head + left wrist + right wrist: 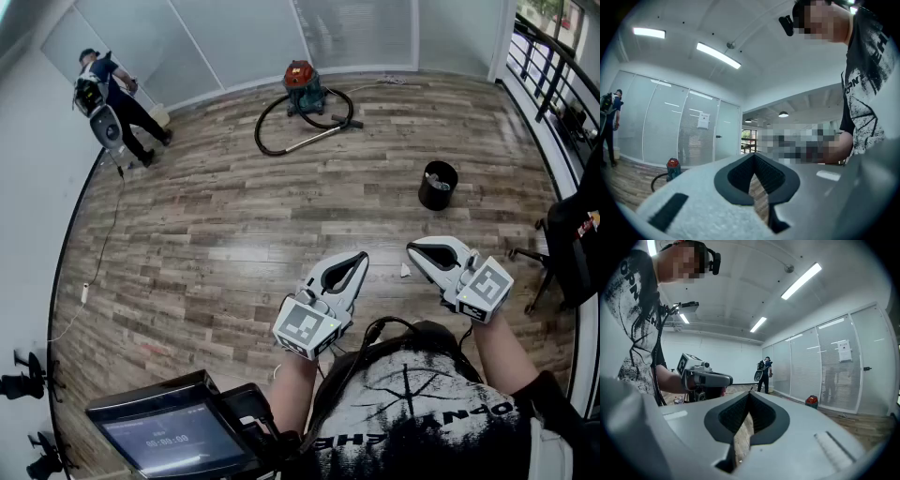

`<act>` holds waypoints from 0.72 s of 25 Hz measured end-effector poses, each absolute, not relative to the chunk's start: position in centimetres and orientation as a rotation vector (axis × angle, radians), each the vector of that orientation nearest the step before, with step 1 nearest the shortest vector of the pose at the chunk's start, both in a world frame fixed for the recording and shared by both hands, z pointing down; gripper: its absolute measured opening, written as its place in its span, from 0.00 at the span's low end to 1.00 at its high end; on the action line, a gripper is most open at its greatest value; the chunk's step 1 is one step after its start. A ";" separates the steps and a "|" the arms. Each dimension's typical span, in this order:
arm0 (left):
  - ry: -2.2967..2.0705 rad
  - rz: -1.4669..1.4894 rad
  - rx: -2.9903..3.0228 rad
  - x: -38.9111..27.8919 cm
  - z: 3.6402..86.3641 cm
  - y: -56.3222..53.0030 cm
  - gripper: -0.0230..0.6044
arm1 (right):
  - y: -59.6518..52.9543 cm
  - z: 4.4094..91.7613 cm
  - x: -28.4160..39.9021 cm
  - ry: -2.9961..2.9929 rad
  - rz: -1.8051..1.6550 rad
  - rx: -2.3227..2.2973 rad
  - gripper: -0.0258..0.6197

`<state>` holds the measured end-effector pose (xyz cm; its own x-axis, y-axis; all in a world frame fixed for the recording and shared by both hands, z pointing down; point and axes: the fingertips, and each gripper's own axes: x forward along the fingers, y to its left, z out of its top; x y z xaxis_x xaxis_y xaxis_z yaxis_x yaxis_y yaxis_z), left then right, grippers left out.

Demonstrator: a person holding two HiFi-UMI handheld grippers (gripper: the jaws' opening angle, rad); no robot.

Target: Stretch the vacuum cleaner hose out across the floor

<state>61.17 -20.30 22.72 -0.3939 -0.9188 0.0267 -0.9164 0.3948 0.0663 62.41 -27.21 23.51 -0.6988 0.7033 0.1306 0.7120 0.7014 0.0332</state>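
Across the wood floor (pixel 225 234): a wide span of bare planks separates the person from the machine. A hard tug on the hose could drag the whole canister along instead of uncoiling the loop.
Other person (pixel 112 103): stands by the left wall with gear on the back, well apart from the hose. Stretching the hose that way could bring it under their feet.
Floor cable (pixel 105 239): a thin pale line runs along the left wall. A hose pulled across it could snag.
Black bin (pixel 438 185): stands alone on the planks, nearer than the machine and to its right. A hose swung wide on that side could tip it over.
Vacuum cleaner (pixel 303 86): a canister with a red lid and a dark greenish drum, upright at the far end near the glass partition.
Hose (pixel 260 127): black, lying on the floor in a loose loop to the left of and in front of the canister. Judged not yet stretched.
Wand (pixel 314 139): a metal tube lying at a slant across the front of the loop.
Left gripper (pixel 359 260): fingers pressed together with nothing between them, held in front of the chest, far from the hose.
Right gripper (pixel 413 251): fingers likewise pressed together and empty. A smooth round hose could slip from a shallow pinch.
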 end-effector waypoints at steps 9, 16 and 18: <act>-2.552 -0.145 1.737 60.6 22.6 -20.4 0.04 | -26.4 23.4 61.3 -2.790 -0.127 -1.202 0.04; -2.578 -0.129 1.724 59.2 22.9 -19.7 0.04 | -25.5 23.4 59.6 -2.789 -0.046 -1.231 0.05; -2.585 -0.133 1.719 58.6 23.1 -19.6 0.04 | -25.5 23.5 58.9 -2.790 -0.059 -1.228 0.05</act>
<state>58.57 -19.61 23.07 -0.3873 -0.9218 -0.0185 -0.9188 0.3842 0.0903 58.92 -25.55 23.45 -0.6720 0.7338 0.1000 0.7373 0.6755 -0.0020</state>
